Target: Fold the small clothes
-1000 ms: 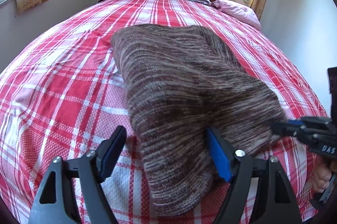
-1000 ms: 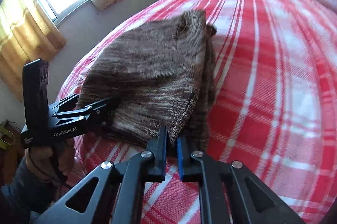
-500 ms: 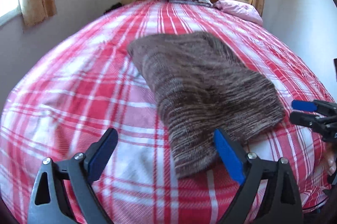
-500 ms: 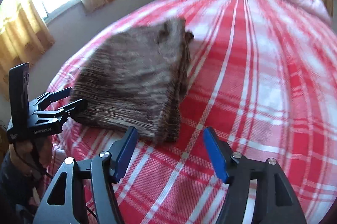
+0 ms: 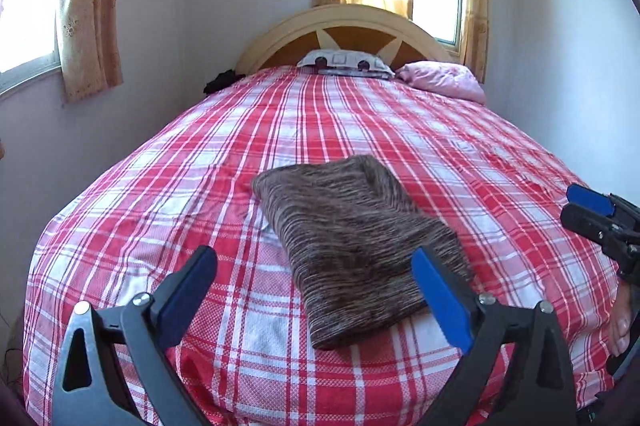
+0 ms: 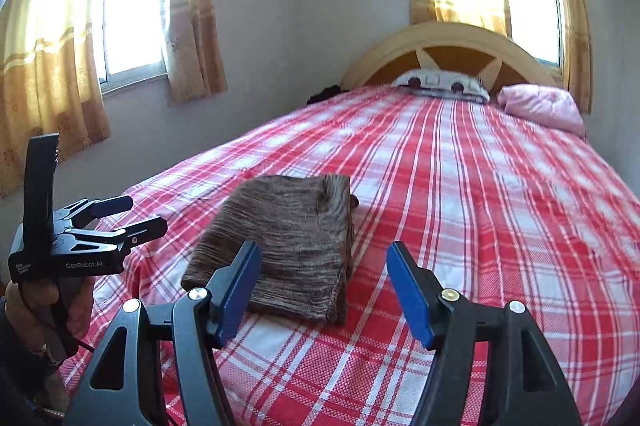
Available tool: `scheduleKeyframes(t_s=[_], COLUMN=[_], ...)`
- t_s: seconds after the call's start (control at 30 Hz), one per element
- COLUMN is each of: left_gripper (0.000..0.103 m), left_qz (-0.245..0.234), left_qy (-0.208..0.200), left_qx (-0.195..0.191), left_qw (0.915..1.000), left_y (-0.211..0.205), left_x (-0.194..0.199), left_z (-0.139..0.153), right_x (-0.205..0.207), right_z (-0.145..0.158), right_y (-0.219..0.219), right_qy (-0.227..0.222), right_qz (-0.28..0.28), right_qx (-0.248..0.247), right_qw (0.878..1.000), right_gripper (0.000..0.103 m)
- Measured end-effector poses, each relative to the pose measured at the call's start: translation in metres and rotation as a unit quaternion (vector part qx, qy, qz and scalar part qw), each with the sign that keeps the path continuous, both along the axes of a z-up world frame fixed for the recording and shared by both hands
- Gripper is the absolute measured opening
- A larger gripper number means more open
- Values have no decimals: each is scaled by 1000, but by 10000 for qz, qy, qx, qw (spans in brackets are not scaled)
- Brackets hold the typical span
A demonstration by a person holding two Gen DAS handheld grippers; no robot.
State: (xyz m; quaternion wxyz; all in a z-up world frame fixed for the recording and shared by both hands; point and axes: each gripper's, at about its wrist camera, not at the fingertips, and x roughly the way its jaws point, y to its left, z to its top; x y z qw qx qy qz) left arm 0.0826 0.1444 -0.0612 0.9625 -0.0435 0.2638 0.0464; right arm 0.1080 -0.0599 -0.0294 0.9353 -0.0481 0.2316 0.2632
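A brown striped knit garment (image 5: 352, 242) lies folded into a flat rectangle on the red and white plaid bedspread (image 5: 360, 130); it also shows in the right wrist view (image 6: 288, 246). My left gripper (image 5: 314, 280) is open and empty, pulled back above the garment's near end. My right gripper (image 6: 324, 284) is open and empty, held back from the garment's near right corner. Each gripper shows in the other's view: the right one (image 5: 588, 210) at the right edge, the left one (image 6: 124, 216) at the left edge.
A patterned pillow (image 5: 346, 63) and a pink pillow (image 5: 444, 82) lie at the wooden headboard (image 5: 344, 26). Walls with curtained windows (image 6: 128, 10) close in on the bed's left side and behind the headboard. A dark item (image 5: 222, 80) sits at the bed's far left corner.
My right gripper let go of the garment's corner and opened. Both grippers drew back and up from the garment, which now lies folded flat.
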Motion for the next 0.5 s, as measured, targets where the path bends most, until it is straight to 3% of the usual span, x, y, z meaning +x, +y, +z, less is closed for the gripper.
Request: scheduleKeyframes(t_s=[0.5], left_gripper=[100], left_qz=[-47], left_qy=[-109], left_qx=[25], left_qw=[9999], left_y=[-13], left_x=[-7], left_z=[6], right_x=[-9], right_z=[6], right_y=[-13], right_qy=[-65], right_qz=[-102], right_qx=[112], right_qw=[9999], right_gripper=[66])
